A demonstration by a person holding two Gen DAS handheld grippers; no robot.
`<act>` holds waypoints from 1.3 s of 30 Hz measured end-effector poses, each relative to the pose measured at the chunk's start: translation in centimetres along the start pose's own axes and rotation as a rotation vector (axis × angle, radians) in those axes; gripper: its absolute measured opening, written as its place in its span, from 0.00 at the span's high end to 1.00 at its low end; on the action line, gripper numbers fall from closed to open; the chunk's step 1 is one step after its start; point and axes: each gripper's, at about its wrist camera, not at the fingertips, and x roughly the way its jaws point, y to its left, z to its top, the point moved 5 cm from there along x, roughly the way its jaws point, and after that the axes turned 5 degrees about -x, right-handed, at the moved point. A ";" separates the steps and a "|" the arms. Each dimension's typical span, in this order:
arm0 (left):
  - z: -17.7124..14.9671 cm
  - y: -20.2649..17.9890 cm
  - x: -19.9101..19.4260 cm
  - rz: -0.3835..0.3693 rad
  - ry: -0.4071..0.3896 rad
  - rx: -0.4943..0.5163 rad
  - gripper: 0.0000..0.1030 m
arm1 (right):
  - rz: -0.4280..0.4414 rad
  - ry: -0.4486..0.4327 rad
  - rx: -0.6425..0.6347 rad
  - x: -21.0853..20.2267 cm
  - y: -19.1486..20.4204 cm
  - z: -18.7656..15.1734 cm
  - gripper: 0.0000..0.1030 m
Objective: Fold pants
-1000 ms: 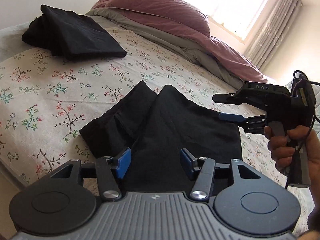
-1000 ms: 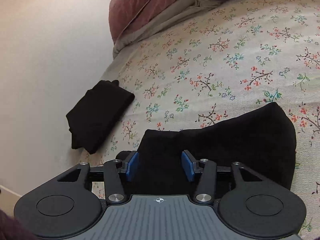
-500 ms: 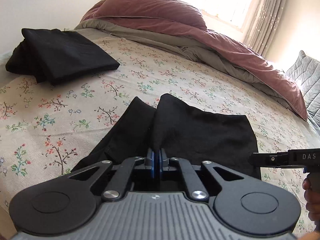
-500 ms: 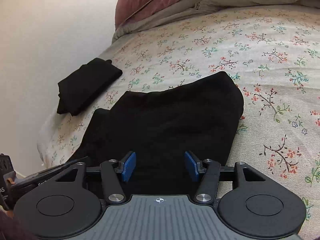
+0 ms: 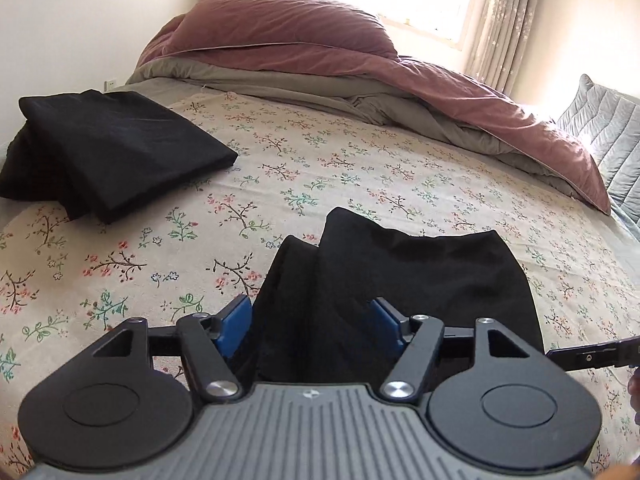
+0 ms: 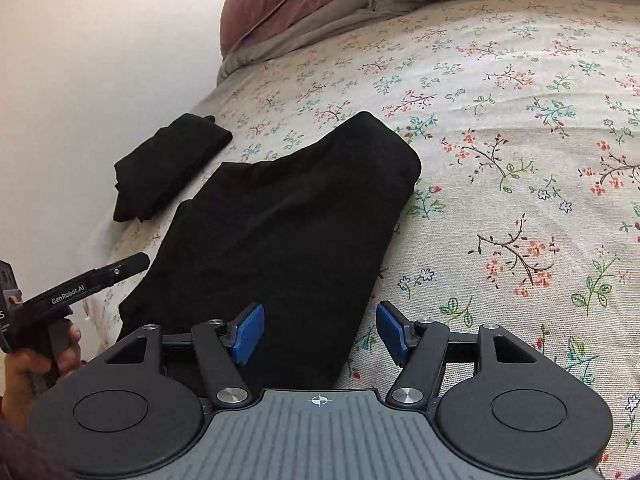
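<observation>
In the left wrist view we see our left gripper point(image 5: 310, 326) with its blue-padded fingers point(image 5: 235, 325) spread wide, gripping nothing. The black fabric pants point(image 5: 400, 280), folded into a rough rectangle, lie on the cream floral-print bedsheet point(image 5: 360, 176) directly ahead of the gripper, their near edge running between the parted pads without being pinched. A ridge of cloth stands up along the left part of the bundle. Ahead and to the left, well apart from the pants, sits a separate folded black garment point(image 5: 108, 156). Beyond both, a dusty-pink duvet with a grey underside point(image 5: 320, 52) is bunched across the far side of the bed. The tip of the other gripper pokes in at the right edge.

In the right wrist view our right gripper point(image 6: 318, 332) is likewise wide open and empty. The pants point(image 6: 280, 232) stretch ahead and to the left of it; their near corner lies between the pads point(image 6: 249, 334), closer to the left one. The folded garment point(image 6: 168, 168) rests further ahead on the left, near the bed's edge. The left gripper point(image 6: 100, 276), held in a hand point(image 6: 28, 364), reaches in from the left beside the pants.
</observation>
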 end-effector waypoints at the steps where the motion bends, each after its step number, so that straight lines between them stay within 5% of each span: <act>1: 0.2 0.4 0.7 -0.010 0.024 -0.008 0.20 | 0.015 0.007 0.013 0.1 -0.2 -0.1 0.39; 9: 0.1 3.1 5.6 -0.161 0.215 -0.136 0.15 | 0.121 0.027 0.128 1.0 -1.6 -0.7 0.37; 22: 0.4 4.1 7.9 -0.454 0.278 -0.363 0.20 | 0.196 0.008 0.206 3.6 -2.0 0.7 0.37; 27: -0.5 4.9 8.2 -0.513 0.311 -0.455 0.50 | 0.210 -0.013 0.220 4.9 -1.6 1.6 0.36; 29: -0.8 4.7 8.0 -0.501 0.295 -0.475 0.54 | 0.221 -0.029 0.245 5.3 -1.7 1.8 0.37; 31: -0.9 4.6 7.7 -0.488 0.277 -0.498 0.61 | 0.205 -0.043 0.256 5.7 -1.7 2.0 0.47; 33: -0.7 4.2 7.1 -0.470 0.253 -0.494 0.66 | 0.160 -0.051 0.261 6.0 -1.9 1.9 0.76; 36: 0.0 2.7 5.9 -0.472 0.213 -0.473 0.69 | 0.135 -0.091 0.255 5.3 -1.8 1.6 0.88; 39: 0.8 0.4 4.5 -0.503 0.190 -0.413 0.70 | 0.137 -0.154 0.227 3.8 -1.2 1.5 0.89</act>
